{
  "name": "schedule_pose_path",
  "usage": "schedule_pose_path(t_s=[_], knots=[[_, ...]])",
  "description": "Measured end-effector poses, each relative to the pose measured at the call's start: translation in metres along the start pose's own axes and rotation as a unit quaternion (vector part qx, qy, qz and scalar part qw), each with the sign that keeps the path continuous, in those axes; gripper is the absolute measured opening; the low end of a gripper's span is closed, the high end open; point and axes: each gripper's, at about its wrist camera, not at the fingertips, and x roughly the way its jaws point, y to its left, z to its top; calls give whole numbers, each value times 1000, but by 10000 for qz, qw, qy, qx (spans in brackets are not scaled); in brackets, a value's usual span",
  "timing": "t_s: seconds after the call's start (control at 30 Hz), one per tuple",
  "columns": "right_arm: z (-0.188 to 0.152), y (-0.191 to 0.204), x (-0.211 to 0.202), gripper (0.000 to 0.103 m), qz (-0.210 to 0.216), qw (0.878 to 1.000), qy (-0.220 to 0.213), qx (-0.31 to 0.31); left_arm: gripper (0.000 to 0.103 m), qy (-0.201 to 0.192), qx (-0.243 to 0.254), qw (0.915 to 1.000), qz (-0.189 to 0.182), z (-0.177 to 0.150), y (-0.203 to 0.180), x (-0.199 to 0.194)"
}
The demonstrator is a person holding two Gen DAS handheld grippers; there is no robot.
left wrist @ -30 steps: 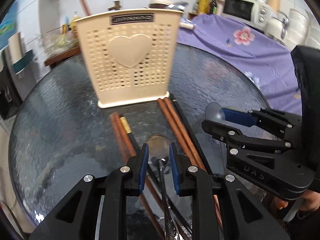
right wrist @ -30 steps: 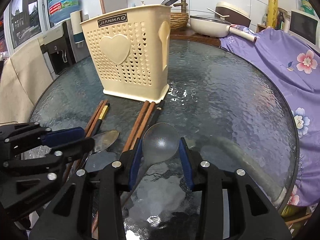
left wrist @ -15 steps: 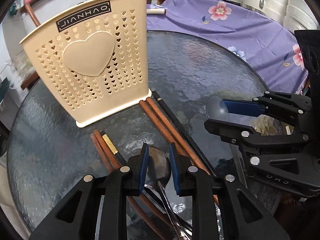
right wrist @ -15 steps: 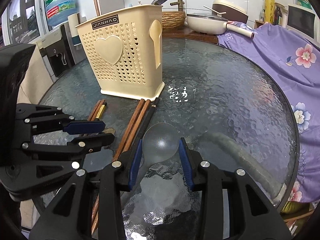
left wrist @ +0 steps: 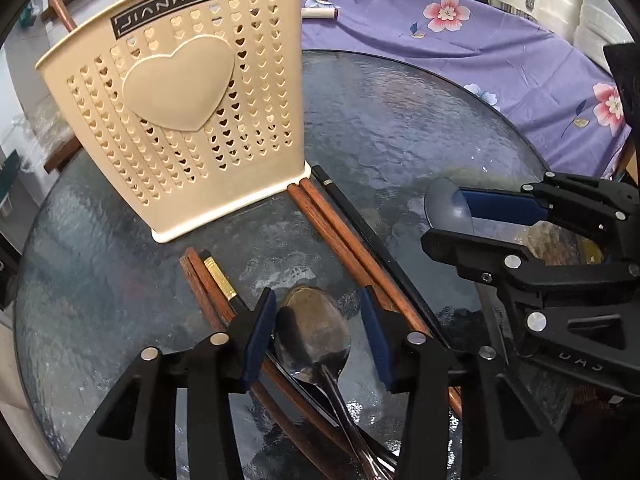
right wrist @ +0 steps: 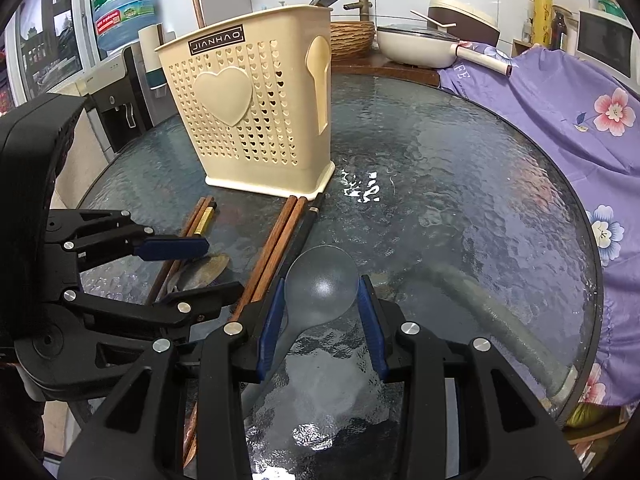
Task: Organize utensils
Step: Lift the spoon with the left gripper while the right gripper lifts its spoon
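The metal spoon (left wrist: 316,328) lies on the glass table (left wrist: 400,128) straight ahead of the left claw (left wrist: 318,334), its bowl between the two blue pads and its handle running back under the claw toward the near edge of the table; so its long axis lines up with the claw's own pointing line, and the jaws straddle the bowl across its width; they are opening, with a visible gap on each side, so nothing is grasped yet. The left claw is plainly the nearer one to this spoon; the right claw (right wrist: 322,312) is clenched on the translucent grey spoon (right wrist: 322,280), pads pressing the sides of its bowl, bowl forward and handle trailing back beneath. The cream utensil holder (left wrist: 180,88) stands upright toward the far left of the table, beyond both claws; brown chopsticks (left wrist: 340,240) and a black chopstick (left wrist: 360,216) lie flat between it and the claws, long axes pointing at its base, one pair crossing under the metal spoon's handle. My reading: the left claw must close on that bowl or neck before lifting.

The left wrist view shows the gaps beside the metal spoon and the chopsticks beneath it; the right wrist view shows instead the holder's spoon-shaped side relief, and the left claw from the side hovering low over the bowl, though whether it touches the table I cannot tell.
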Motion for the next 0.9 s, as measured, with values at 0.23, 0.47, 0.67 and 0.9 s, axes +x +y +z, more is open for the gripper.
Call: schedule_pose_path(t_s=[0.23, 0.47, 0.67, 0.9], knots=[[0, 0, -1, 38, -7, 10000, 11, -9, 39, 124, -91, 9999, -43, -5, 2, -4], [0, 3, -2, 38, 1, 10000, -1, -47, 37, 240, -142, 9996, 38, -3, -1, -4], [0, 4, -3, 38, -18, 10000, -7, -42, 36, 260, -107, 9995, 150, 3, -6, -2], [1, 2, -12, 38, -12, 9999, -122, -41, 36, -47, -328, 9994, 134, 5, -2, -12]])
